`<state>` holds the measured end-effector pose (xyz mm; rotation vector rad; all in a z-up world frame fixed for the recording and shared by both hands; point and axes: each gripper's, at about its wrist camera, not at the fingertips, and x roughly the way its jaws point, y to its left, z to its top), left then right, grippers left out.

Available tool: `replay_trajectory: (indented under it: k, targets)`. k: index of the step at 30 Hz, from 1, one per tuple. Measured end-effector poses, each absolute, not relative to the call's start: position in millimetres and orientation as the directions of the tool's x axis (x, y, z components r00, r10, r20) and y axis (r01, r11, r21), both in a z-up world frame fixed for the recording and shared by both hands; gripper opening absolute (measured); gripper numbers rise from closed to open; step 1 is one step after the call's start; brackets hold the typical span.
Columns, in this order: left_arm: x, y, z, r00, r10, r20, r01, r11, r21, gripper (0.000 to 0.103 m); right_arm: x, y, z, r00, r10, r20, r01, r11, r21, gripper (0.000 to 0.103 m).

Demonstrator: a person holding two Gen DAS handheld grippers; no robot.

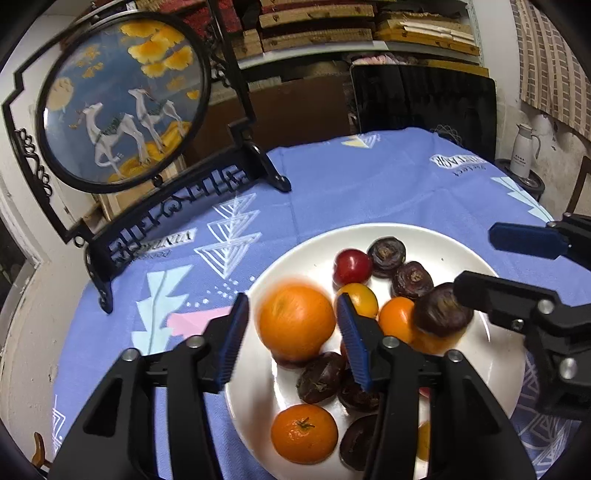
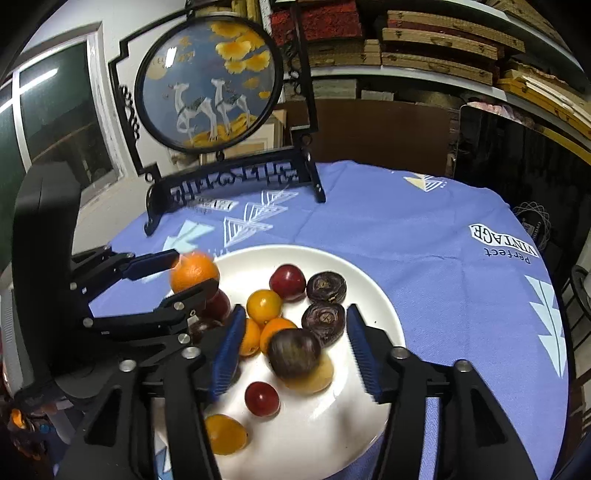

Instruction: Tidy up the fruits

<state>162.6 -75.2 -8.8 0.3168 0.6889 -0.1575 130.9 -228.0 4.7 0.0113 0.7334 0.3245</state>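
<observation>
Both sets of fingers look released: the left gripper straddles a blurry round orange mid-frame, the right gripper a dark glossy water chestnut over the white ceramic plate, both light, firm, rolly, so I'd pinch across the widest middle.

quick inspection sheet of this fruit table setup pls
surface: blue patterned tablecloth over a round table
job's things: white round plate piled with oranges, small red and yellow fruits and dark brown fruits
clutter: black-framed round deer picture stand
grippers: left tool open around a large orange; right tool open around a blurred dark brown round fruit
cables: nothing seen
surroundings: shelves of stacked wooden boxes, white jug
</observation>
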Motion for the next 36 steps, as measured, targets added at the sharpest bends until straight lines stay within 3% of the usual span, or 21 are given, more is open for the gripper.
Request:
replay_trajectory:
  k: [7, 12, 14, 18, 25, 36]
  targets:
    - [138.1, -65.3, 9.7, 0.815, -0.036, -0.578, 0.218, 0.944, 0.248, 0.07, 105.7, -236.1, 23.4, 0.744, 0.306, -0.594, -0.266, 0.951, 0.157, 0.07]
    - [106.2, -53.3, 22.5, 0.866, -0.024, -0.5, 0.166, 0.956, 0.241, 0.095, 75.6, -239.2, 30.5, 0.812, 0.232, -0.536, -0.177, 0.972, 0.152, 0.086]
    - [96.1, -49.4, 25.7, 0.881, -0.018, -0.473, 0.145, 0.961, 0.234, 0.097, 63.4, -237.0, 30.1, 0.841, 0.179, -0.511, -0.132, 0.983, 0.127, 0.087]
    - [80.9, -45.1, 29.5, 0.904, -0.023, -0.428, 0.123, 0.971, 0.207, 0.098, 45.3, -232.8, 27.5, 0.885, 0.116, -0.451, -0.074, 0.991, 0.109, 0.089]
    - [83.2, -35.7, 21.9, 0.917, -0.029, -0.398, 0.097, 0.984, 0.152, 0.098, 28.2, -239.8, 11.9, 0.924, 0.148, -0.351, -0.09, 0.981, 0.174, 0.092]
    - [86.0, -25.8, 8.7, 0.911, -0.055, -0.41, 0.114, 0.986, 0.12, 0.098, 24.2, -217.6, 2.6, 0.933, 0.136, -0.333, -0.132, 0.991, 0.035, 0.092]
